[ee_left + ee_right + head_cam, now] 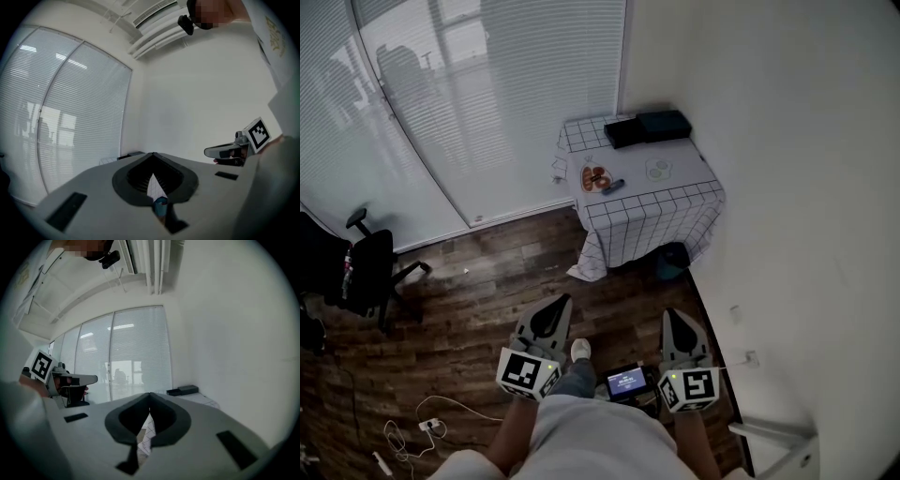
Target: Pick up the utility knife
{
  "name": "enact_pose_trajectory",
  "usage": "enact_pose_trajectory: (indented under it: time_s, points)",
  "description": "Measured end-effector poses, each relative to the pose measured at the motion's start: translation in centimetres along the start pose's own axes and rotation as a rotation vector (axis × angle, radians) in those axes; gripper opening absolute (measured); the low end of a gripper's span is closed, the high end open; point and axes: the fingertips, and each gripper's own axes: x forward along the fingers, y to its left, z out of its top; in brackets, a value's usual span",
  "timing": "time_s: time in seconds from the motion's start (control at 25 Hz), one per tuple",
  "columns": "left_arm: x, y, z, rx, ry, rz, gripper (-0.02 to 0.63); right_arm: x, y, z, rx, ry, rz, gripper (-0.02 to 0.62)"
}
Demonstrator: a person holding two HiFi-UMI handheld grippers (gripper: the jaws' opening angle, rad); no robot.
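Observation:
A small table under a white checked cloth (pixel 649 217) stands in the far corner of the room. On it lies a small dark blue elongated thing (pixel 613 186), likely the utility knife, beside an oval dish with red contents (pixel 595 177). Both grippers are held low in front of the person, well short of the table. The left gripper (pixel 563 299) has its jaws together with nothing between them, as the left gripper view (pixel 153 153) confirms. The right gripper (pixel 672 312) is likewise shut and empty in the right gripper view (pixel 150 393). Each points level toward the table.
Two black boxes (pixel 647 127) and a white round thing (pixel 658 169) also lie on the table, and a dark blue object (pixel 675 261) sits under it. A black office chair (pixel 366 272) stands at the left. White cables (pixel 422 427) lie on the wooden floor. White wall on the right.

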Motion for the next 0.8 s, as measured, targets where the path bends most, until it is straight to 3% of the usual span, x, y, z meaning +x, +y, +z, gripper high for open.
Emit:
enact_pose_trajectory:
  time_s: [0.16, 0.32, 0.64, 0.8]
  points:
    - [3.5, 0.9, 0.2, 0.004, 0.004, -0.043, 0.008, 2.5, -1.6, 0.9, -0.003, -0.005, -0.016, 0.006]
    - [7.0, 3.2, 0.4, -0.094, -0.01, -0.075, 0.008, 5.4, -3.4, 1.7, -0.005, -0.008, -0.043, 0.006]
    - [11.7, 8.8, 0.9, 0.009, 0.0, -0.033, 0.008, 11.1, -4.6, 2.0, 0.003, 0.004, -0.066, 0.006]
    - [13.6, 10.8, 0.7, 0.012, 0.003, -0.035, 0.008, 14.2, -4.5, 2.0, 0.001, 0.018, -0.068, 0.006]
